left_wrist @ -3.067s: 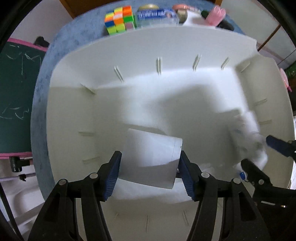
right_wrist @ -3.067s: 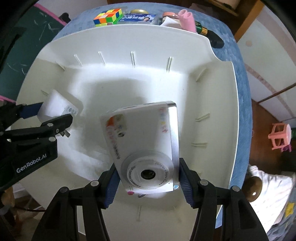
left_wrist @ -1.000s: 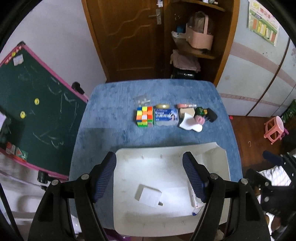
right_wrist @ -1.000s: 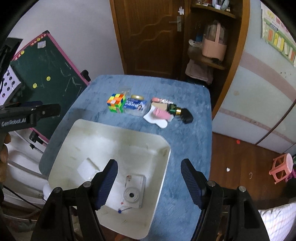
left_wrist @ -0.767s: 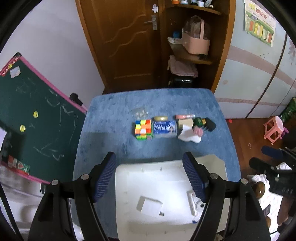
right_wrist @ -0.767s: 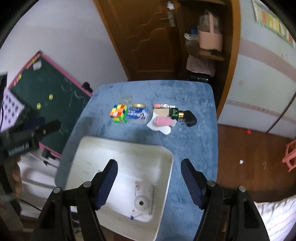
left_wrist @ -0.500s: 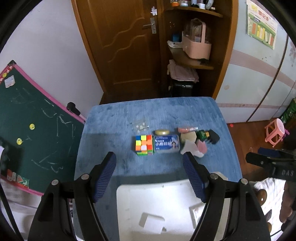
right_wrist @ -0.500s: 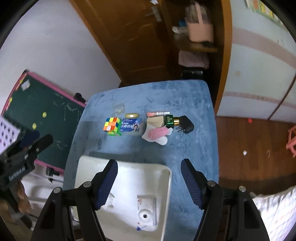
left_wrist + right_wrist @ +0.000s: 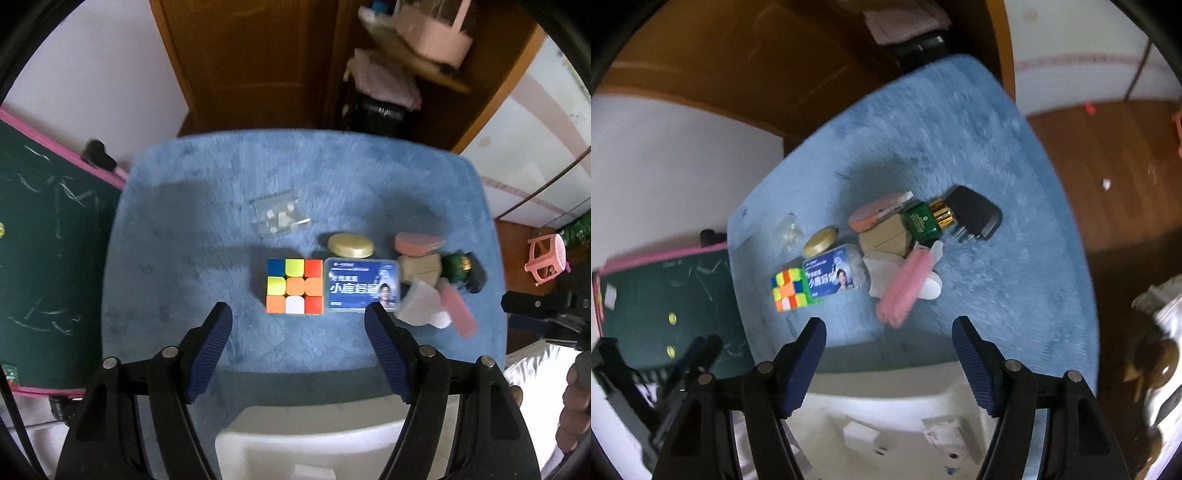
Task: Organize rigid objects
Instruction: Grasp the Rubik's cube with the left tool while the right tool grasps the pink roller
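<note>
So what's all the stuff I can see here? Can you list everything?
Puzzle cube: 1, multicoloured, mid-table.
Card case: 1, blue, touching the cube's right side.
Oval tin: 1, gold, behind the case.
Green bottle: 1, gold neck, right cluster.
Black plug: 1, beside the bottle.
Pink clip: 1, nearest in the cluster.
Clear bag: 1, far side.
White bin: 1, near edge.
Table: 1, blue.
Left gripper: open.
Right gripper: open.

Barely any text you can actually read here

Blue card case (image 9: 361, 290) has big white Chinese lettering, too blurry to make out; nothing else legible.
</note>
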Motion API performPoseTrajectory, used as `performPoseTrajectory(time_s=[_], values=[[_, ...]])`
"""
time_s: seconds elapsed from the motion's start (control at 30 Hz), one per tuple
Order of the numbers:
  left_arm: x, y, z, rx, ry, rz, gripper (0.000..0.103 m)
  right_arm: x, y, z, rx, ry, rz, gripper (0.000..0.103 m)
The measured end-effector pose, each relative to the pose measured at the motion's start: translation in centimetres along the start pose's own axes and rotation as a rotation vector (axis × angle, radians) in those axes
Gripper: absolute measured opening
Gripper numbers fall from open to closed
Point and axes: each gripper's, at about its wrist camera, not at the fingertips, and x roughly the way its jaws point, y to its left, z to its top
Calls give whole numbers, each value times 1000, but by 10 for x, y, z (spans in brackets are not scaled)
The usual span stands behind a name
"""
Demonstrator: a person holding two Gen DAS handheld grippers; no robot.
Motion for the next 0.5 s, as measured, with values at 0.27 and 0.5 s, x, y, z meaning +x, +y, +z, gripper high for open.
performPoseTrajectory(time_s=[0.27,0.5], values=[[56,4,14,34,113,-9,77,56,-7,28,114,86,-8,72],[92,3,21,36,188,-8,77,93,-10,35,138,153,-37,59]])
